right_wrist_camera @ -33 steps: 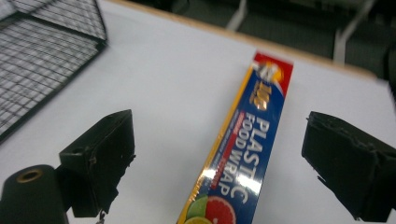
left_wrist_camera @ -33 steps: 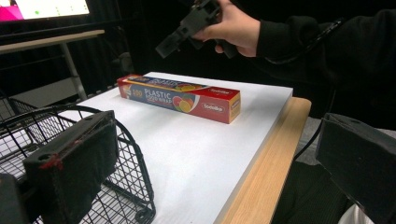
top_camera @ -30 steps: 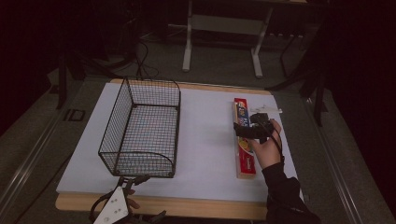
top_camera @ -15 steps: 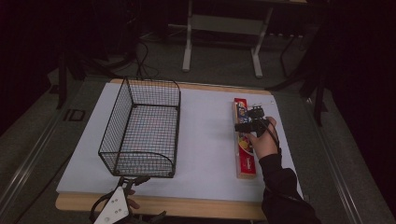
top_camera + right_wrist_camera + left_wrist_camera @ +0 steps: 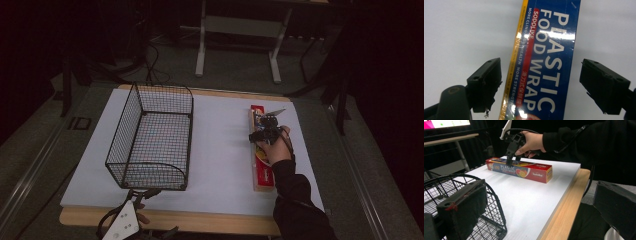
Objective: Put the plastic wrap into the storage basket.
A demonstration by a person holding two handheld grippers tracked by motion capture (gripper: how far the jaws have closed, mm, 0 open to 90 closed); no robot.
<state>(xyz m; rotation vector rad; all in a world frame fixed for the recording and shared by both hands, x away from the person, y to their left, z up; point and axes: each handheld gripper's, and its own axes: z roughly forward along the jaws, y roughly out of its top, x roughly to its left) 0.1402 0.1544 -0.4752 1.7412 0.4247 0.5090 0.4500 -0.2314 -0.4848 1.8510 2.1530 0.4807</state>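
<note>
A long red and blue plastic wrap box (image 5: 263,172) lies along the right side of the white table top. My right gripper (image 5: 261,136) points down over the box's far half, held by a hand in a black sleeve. In the right gripper view its jaws (image 5: 544,86) straddle the box (image 5: 549,50) with a gap on each side; they have just been closing. The left gripper view shows that same gripper (image 5: 511,162) standing on the box (image 5: 534,171). My left gripper (image 5: 142,192) waits at the table's near edge, its jaws (image 5: 539,215) wide open with nothing between them.
A black wire basket (image 5: 120,135) stands on the left half of the white sheet (image 5: 220,160), its rounded near end (image 5: 494,220) just in front of my left gripper. A wooden table edge (image 5: 200,222) runs along the front. Table legs and cables stand on the dark floor beyond.
My right gripper has come down onto the box and shifted a little toward its far end, with its jaws narrower than before. The left gripper and the basket have stayed put.
</note>
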